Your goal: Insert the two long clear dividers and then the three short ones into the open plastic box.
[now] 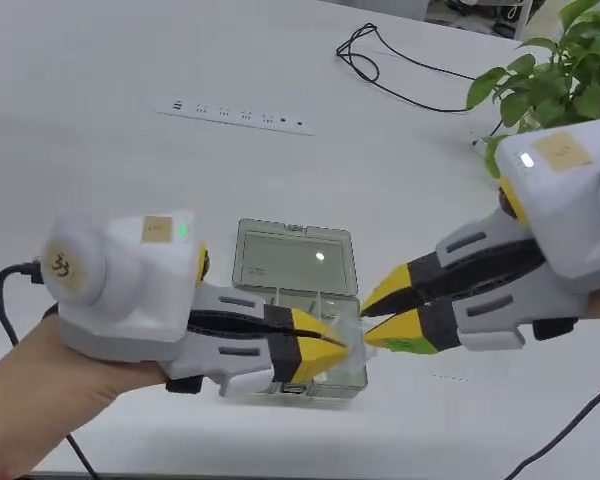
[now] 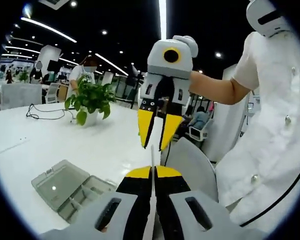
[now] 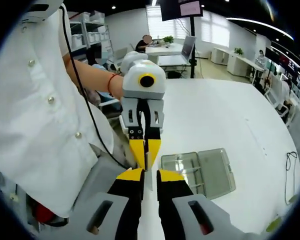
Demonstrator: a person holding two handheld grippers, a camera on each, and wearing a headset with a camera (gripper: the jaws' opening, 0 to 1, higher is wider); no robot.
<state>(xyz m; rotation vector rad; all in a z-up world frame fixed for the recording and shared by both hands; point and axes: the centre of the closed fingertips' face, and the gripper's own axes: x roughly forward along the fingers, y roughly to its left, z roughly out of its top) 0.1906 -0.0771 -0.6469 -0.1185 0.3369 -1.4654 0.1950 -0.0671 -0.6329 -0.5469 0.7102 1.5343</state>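
Setting: white desk point(image 1: 130, 170) in an open office, with a power strip point(image 1: 235, 114), a black cable point(image 1: 380, 65) and a potted plant point(image 1: 550, 80) toward the far side, well apart from the work.
Box: open plastic box point(image 1: 340, 383) near the desk's near edge, with its lid point(image 1: 295, 258) laid back flat toward the far side; sits below and just behind the two tool tips.
Inside box: some clear partitions seemingly in place; count too blurred to tell.
Divider: thin clear divider point(image 2: 152, 160), held in the air above the box's front part, not yet seated in any slot; long or short cannot be told.
Left tool point(image 1: 332, 350): jaws pressed together on one end of the divider, pointing toward the other tool.
Right tool point(image 1: 368, 326): jaws parted, yellow tips either side of the divider's free end, apparently not pinching it.
Step in hand: probably steadying or handing over one divider with both tools just before seating it.
Progress: partway by the look of the box, not finished.
Next move: calls for closing the right tool on the free end, squaring the divider to the wall slots, then lowering it straight with both ends level.
Risk: thin plastic, likely to bow or slip if pressed off-line.
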